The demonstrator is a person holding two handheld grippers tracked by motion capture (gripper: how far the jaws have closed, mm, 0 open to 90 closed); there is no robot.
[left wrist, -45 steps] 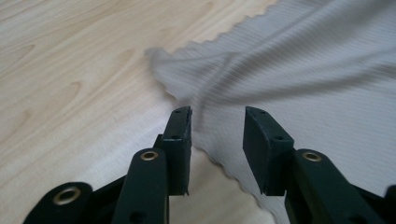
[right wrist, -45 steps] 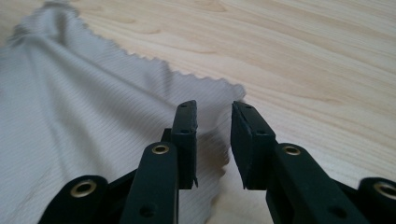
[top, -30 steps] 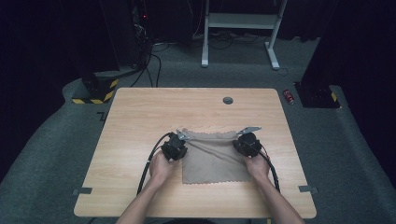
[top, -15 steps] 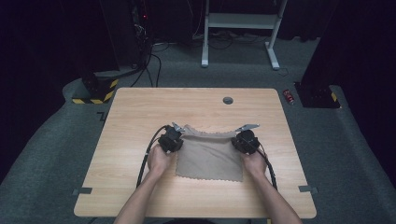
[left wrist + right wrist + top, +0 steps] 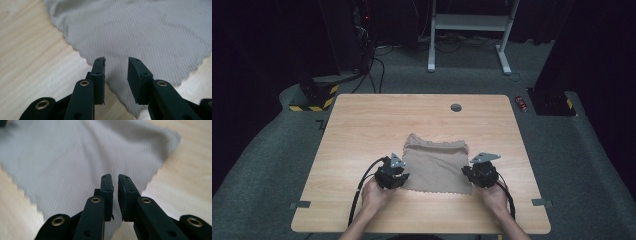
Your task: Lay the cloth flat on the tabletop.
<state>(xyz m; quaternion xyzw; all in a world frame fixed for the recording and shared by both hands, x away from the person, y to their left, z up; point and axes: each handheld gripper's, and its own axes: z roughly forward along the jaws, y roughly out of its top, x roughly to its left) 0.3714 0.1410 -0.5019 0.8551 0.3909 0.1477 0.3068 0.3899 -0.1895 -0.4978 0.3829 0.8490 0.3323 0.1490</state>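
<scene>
A beige cloth (image 5: 434,167) with scalloped edges lies spread on the wooden table (image 5: 362,125). My left gripper (image 5: 398,173) sits at its near left corner, my right gripper (image 5: 478,172) at its near right corner, each held in a hand. In the left gripper view the jaws (image 5: 116,62) have just been opening and stand apart above the cloth (image 5: 140,30), with nothing pinched between them. In the right gripper view the jaws (image 5: 115,178) have also been opening. They show a narrow gap over the cloth's (image 5: 62,157) corner, and the pads press on nothing.
A round cable hole (image 5: 456,107) sits near the table's far edge. On the floor beyond are a yellow-and-black striped block (image 5: 314,97), a small red object (image 5: 522,103) and a white desk frame (image 5: 467,22). Bare wood surrounds the cloth on all sides.
Both hands have drawn back toward the near edge of the table. Their jaws have parted and let the cloth go, and the cloth now lies spread in front of them.
</scene>
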